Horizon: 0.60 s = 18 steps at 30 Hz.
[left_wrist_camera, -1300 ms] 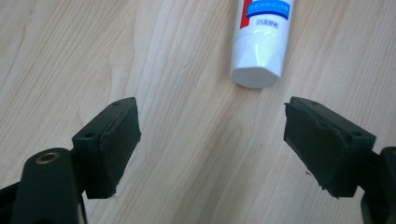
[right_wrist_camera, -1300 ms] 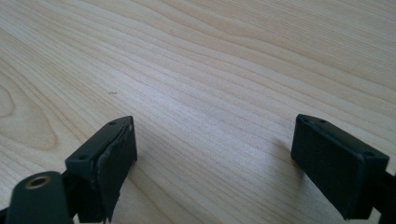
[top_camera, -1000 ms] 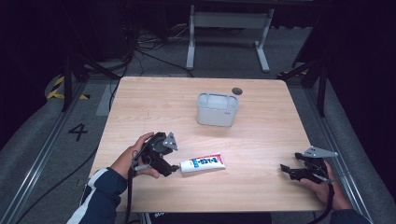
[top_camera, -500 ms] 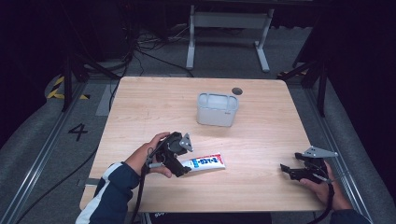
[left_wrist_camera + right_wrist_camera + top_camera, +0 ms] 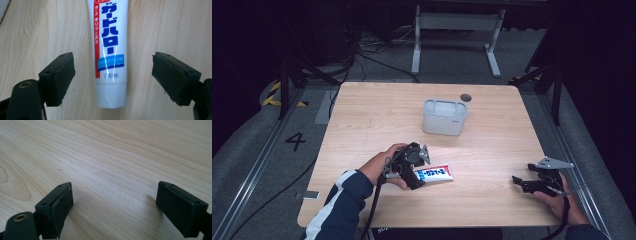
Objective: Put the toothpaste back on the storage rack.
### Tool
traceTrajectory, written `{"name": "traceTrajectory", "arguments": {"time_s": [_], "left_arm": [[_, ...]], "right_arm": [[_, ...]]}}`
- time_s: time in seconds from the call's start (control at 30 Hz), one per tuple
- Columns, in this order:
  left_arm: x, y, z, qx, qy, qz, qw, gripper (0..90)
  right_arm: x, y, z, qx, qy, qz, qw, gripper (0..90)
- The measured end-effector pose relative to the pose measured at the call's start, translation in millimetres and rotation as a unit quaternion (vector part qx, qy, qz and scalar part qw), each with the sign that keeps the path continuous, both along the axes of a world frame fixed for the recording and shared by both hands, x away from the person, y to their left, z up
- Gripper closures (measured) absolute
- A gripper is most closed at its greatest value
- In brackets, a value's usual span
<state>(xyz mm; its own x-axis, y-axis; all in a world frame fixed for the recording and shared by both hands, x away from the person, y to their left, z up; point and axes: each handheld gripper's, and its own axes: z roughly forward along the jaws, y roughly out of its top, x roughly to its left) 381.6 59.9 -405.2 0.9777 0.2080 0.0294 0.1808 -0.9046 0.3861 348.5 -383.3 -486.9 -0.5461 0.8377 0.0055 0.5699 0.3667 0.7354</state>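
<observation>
Near the table's [image 5: 362, 115] front edge, left of centre: a toothpaste tube [image 5: 109, 50] lying flat, straddled untouched by the wide-open left gripper [image 5: 112, 75]. Probably light, soft-walled and glossy (likely slippery), so best pinched just above the stiff cap. Right gripper [image 5: 532, 182] also gaping, empty, by the front right corner.

On my wooden tabletop [image 5: 362, 125] a white toothpaste tube [image 5: 434, 173] lies flat near my edge, a pale grey container [image 5: 444, 117] stands upright farther back, and a small dark disc [image 5: 466, 97] sits just beyond it.

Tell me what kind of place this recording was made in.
Probably a lab or studio recording bay: a light wooden table on grey floor bearing a painted number 4, with loose black cables and dark surroundings.
</observation>
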Motion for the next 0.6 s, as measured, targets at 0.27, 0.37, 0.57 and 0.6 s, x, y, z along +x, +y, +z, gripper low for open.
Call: {"name": "traceTrajectory", "arguments": {"time_s": [0.27, 0.37, 0.57, 0.6], "left_arm": [[7.5, -16.4, -9.1, 0.014, 0.014, -0.017, 0.9997, 19.2], [9.8, -20.2, -12.2, 0.019, 0.018, -0.022, 0.9994, 19.3], [15.9, -32.3, -21.8, 0.047, 0.023, -0.03, 0.9982, 22.1], [15.9, -32.3, -21.8, 0.047, 0.023, -0.03, 0.9982, 22.2]], "right_arm": [[0.0, 0.0, 0.0, 0.0, 0.0, 0.0, 1.0, 14.3], [0.0, 0.0, 0.0, 0.0, 0.0, 0.0, 1.0, 14.3], [0.0, 0.0, 0.0, 0.0, 0.0, 0.0, 1.0, 14.3], [0.0, 0.0, 0.0, 0.0, 0.0, 0.0, 1.0, 14.3]]}}
